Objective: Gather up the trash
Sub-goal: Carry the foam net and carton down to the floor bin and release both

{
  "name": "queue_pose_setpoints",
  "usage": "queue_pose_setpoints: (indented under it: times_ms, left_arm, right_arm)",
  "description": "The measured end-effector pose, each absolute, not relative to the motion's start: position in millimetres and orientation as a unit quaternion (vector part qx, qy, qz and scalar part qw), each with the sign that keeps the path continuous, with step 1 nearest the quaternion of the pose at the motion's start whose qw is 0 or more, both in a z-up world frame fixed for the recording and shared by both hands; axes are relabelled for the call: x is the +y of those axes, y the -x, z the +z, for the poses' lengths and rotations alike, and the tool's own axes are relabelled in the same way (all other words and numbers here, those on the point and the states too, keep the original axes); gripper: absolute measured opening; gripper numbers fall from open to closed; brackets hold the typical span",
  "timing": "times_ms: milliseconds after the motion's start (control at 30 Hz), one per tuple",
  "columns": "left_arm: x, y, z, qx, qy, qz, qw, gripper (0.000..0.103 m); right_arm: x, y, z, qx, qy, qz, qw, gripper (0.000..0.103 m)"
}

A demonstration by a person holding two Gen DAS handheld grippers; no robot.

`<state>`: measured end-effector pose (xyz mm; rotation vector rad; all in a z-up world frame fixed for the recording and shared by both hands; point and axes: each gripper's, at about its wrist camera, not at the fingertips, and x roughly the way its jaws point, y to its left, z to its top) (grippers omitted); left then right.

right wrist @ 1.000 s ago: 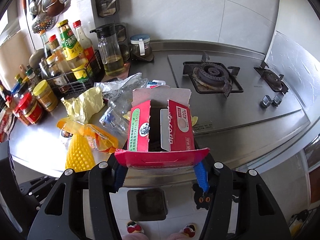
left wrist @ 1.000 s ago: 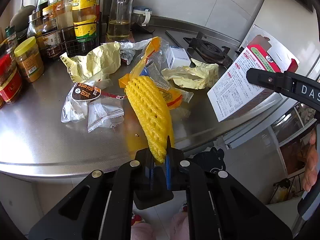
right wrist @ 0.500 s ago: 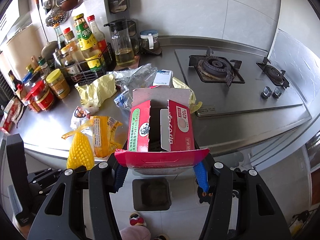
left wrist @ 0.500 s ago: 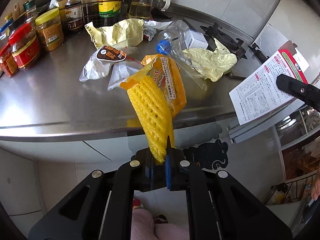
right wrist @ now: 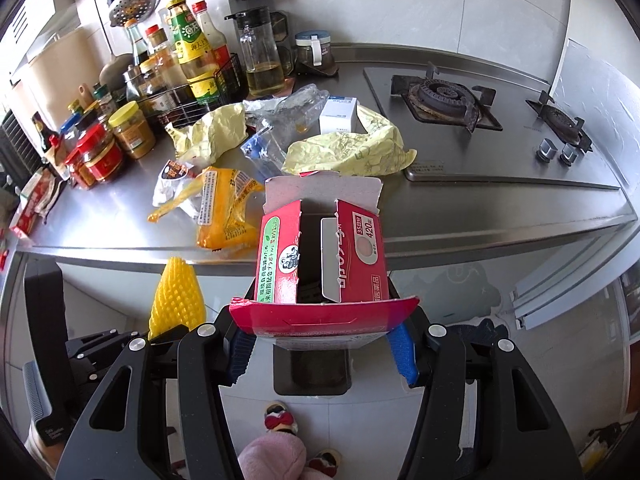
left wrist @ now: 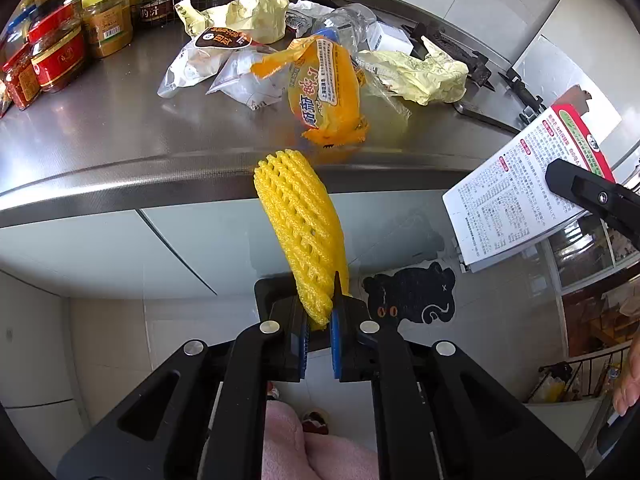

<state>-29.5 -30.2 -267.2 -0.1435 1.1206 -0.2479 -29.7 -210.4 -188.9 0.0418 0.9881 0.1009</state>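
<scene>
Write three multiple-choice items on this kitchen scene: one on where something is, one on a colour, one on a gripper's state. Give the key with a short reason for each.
1. Where does the orange snack bag lie?
A. on the counter near its front edge
B. on the stove burner
C. inside the red carton

2. What colour is the foam net that the left gripper holds?
A. green
B. yellow
C. white

3. How is the right gripper?
A. open and empty
B. shut on a bottle
C. shut on the red carton

Key: 1 A, the bag rests on the steel counter just behind its edge. 2 B, the mesh is bright yellow. 3 C, the blue pads press both sides of the carton's base.
</scene>
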Motion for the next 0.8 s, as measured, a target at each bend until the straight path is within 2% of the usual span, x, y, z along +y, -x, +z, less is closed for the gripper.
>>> queue_pose_setpoints:
  times_ms: [267, 633, 800]
  left_arm:
    - [-47.5, 48.2, -320.2, 0.556, 0.065, -0.135, 0.817, 0.007]
    - [-65.8, 40.5, -455.9, 0.608, 0.095, -0.149, 0.774, 0.008]
    - [-71.3, 35.7, -499.9, 0.628, 0.096, -0.150, 0.758, 0.008]
  right_arm:
    - [-214.0, 41.5, -252.3, 0.511, -0.039, 0.064, 0.856, 0.058]
    - [-212.8, 11.7, -422.2, 0.586, -0.079, 0.069, 0.803, 0.058]
    - [-207.4, -3.8, -472.9, 0.613, -0.084, 0.064, 0.783, 0.058]
